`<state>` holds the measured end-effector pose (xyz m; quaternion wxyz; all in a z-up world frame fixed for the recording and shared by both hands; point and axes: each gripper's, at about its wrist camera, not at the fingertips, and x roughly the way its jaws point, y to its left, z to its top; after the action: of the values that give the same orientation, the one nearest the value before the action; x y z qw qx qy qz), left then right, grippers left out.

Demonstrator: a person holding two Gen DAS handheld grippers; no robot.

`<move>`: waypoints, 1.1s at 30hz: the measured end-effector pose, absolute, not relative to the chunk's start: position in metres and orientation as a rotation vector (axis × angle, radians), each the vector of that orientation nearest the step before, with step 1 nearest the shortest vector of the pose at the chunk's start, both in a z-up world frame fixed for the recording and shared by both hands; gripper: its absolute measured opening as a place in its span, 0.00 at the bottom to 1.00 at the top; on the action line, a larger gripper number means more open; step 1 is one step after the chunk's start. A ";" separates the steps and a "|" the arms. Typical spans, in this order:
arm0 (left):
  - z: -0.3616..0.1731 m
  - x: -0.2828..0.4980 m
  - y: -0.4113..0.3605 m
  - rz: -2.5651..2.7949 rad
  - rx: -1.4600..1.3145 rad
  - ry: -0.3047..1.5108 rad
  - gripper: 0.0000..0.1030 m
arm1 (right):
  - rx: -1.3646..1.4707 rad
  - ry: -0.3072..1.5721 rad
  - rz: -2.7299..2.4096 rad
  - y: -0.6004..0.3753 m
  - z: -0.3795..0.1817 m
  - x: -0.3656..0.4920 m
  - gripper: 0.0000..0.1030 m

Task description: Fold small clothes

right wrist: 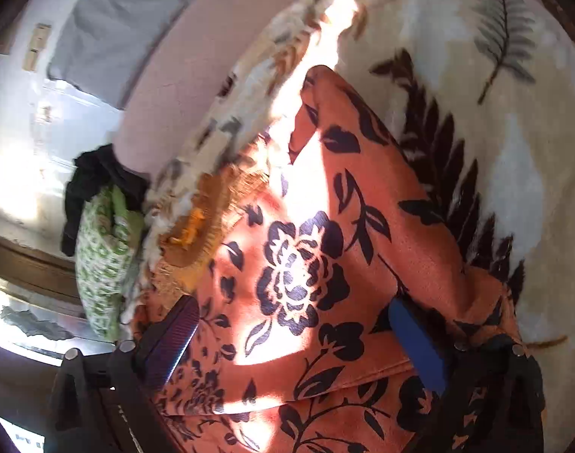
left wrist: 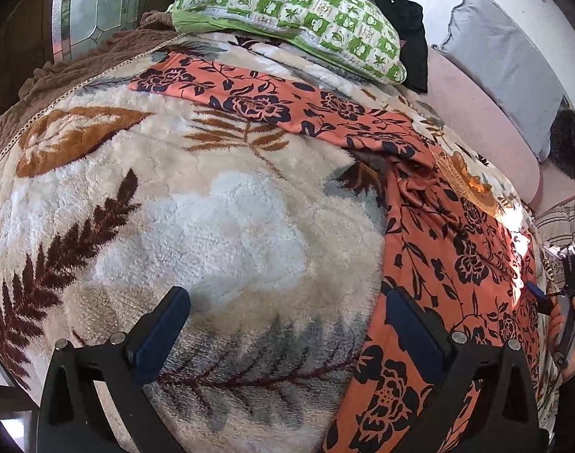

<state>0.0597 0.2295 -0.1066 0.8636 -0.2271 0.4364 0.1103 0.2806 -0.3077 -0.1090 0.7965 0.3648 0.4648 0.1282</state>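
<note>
An orange garment with dark blue flowers (left wrist: 430, 234) lies spread on a fluffy leaf-patterned blanket (left wrist: 219, 226); one part runs across the far side, another down the right. My left gripper (left wrist: 287, 324) is open over the blanket, its right finger (left wrist: 419, 328) at the garment's edge, nothing between the pads. In the right wrist view the same orange garment (right wrist: 306, 264) fills the middle, folded over itself, with sunlight across it. My right gripper (right wrist: 295, 343) is open just above the cloth, which lies under the gap without being pinched. The right gripper (left wrist: 540, 298) also shows at the left view's right edge.
A green and white checked pillow (left wrist: 287, 15) and a black cloth (left wrist: 400, 19) lie at the far end of the bed. A grey cushion (left wrist: 506, 68) leans on a pink surface (left wrist: 472, 105) to the right. A person's head (left wrist: 570, 147) and striped sleeve (left wrist: 566, 222) show at the right edge.
</note>
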 end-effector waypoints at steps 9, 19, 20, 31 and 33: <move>-0.113 0.059 0.228 0.217 -0.454 0.939 1.00 | 0.675 1.064 0.238 -0.272 -0.118 0.284 0.98; -0.113 0.050 0.249 0.168 -0.622 0.908 1.00 | 0.520 1.079 0.545 -0.131 -0.078 0.251 0.99; -0.113 0.047 0.252 0.156 -0.649 0.896 1.00 | 0.504 1.144 0.531 -0.119 -0.098 0.252 0.99; -0.112 0.046 0.260 0.145 -0.715 0.876 1.00 | 0.461 1.078 0.590 -0.076 -0.084 0.241 0.99; -0.112 0.044 0.263 0.130 -0.737 0.867 1.00 | 0.431 1.241 0.563 -0.062 -0.123 0.251 1.00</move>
<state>0.0435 0.2635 -0.1116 0.8404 -0.3488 0.4102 0.0613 0.2508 -0.0616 -0.1232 0.7553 0.1976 0.5689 0.2583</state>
